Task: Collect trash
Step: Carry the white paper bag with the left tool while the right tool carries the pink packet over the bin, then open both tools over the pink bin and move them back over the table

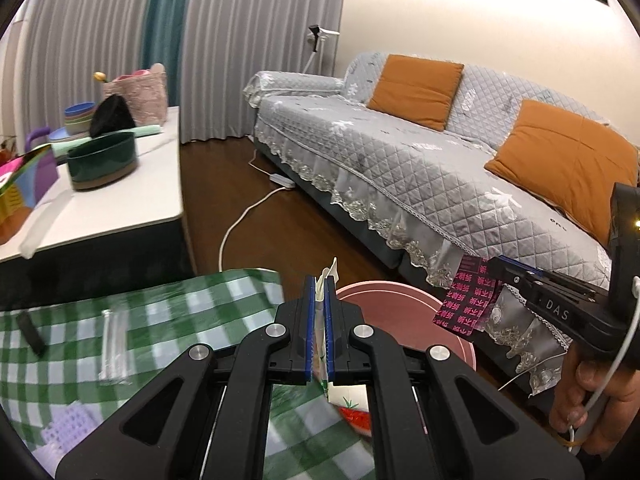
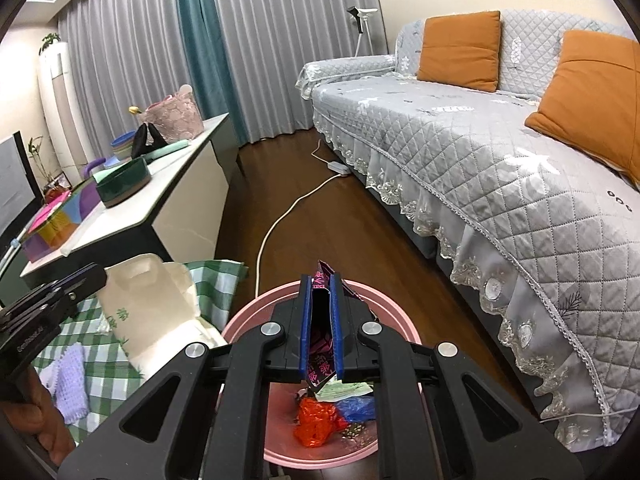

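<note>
My left gripper is shut on a cream takeaway carton with green print; the carton also shows in the right wrist view, held beside the bin's left rim. My right gripper is shut on a black wrapper with pink print and holds it over the pink trash bin. The wrapper and the right gripper show in the left wrist view above the bin. The bin holds red, blue and pale green scraps.
A green checked cloth lies left of the bin with a clear plastic sleeve, a black bar and a lilac knit piece. A white table stands behind. A grey sofa is right. A white cable crosses the floor.
</note>
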`<state>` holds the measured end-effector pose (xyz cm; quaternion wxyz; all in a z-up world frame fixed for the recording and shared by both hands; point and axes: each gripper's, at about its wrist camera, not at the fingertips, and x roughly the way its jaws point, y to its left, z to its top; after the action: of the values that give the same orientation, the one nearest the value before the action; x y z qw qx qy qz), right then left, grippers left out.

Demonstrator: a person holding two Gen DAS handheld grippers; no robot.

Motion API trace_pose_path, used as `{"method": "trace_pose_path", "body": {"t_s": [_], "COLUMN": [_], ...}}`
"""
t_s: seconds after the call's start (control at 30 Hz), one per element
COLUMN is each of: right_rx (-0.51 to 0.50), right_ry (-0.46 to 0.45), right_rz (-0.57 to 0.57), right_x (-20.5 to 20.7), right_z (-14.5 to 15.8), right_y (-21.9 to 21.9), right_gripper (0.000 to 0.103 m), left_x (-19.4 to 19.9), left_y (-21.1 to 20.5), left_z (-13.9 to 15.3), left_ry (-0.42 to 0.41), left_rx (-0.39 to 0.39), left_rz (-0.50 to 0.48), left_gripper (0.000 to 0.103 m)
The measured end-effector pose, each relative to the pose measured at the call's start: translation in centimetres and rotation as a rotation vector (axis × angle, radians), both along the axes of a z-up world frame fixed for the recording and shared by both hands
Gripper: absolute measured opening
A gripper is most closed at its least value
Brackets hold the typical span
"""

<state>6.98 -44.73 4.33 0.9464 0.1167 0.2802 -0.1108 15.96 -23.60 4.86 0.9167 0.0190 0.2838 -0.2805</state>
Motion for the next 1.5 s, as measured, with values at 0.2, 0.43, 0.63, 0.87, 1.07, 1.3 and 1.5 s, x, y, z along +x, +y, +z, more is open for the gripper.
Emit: {"method": "trace_pose_path", "body": {"t_s": [0.2,0.43,0.63,0.87,1.07,1.3,1.5], "right_rx": [-0.049,-0.093,-0.108,-0.108,-0.131,-0.142,-0.163], "right_ry": [0.011,0.024,0.012,-0.013,-0.063,-0.108,-0.143], "right_rz": [-0.016,-0.049,-0.142,-0.141,-0.118,-0.063,-0.006], "right_x": [0.4,0.6,0.0,-0.3,-1.0,-1.8,-2.1], "right_z": [-0.3,-0.5,0.0,1.1,2.8,4.4,5.5], "right_y": [0.0,0.0,-0.7,0.2,2.5,5.9,9.3], "right_gripper": [0.01,0.016,0.069,0.072,0.082,0.083,0.086], "left_x": [1.1,1.9,1.6,0.1,-2.5,-5.2,-6.7], "left_y": [-1.9,-3.1,-1.8,1.0,4.5,8.8,14.2], "left_z": [-0.8,-1.3,-0.8,0.5,2.3,4.0,5.5], "left_ry": [0.01,0.048,0.049,0.029,-0.051,-0.11,-0.123], "left_rx": [0.006,-0.015,-0.044,-0.054,-0.051,-0.037,-0.043], "left_rz": [-0.032,-0.098,-0.065,-0.014,0.06,0.142,0.247], "left_gripper": [0.004,0.013,0.042,0.046,0.055,0.061,0.063]}}
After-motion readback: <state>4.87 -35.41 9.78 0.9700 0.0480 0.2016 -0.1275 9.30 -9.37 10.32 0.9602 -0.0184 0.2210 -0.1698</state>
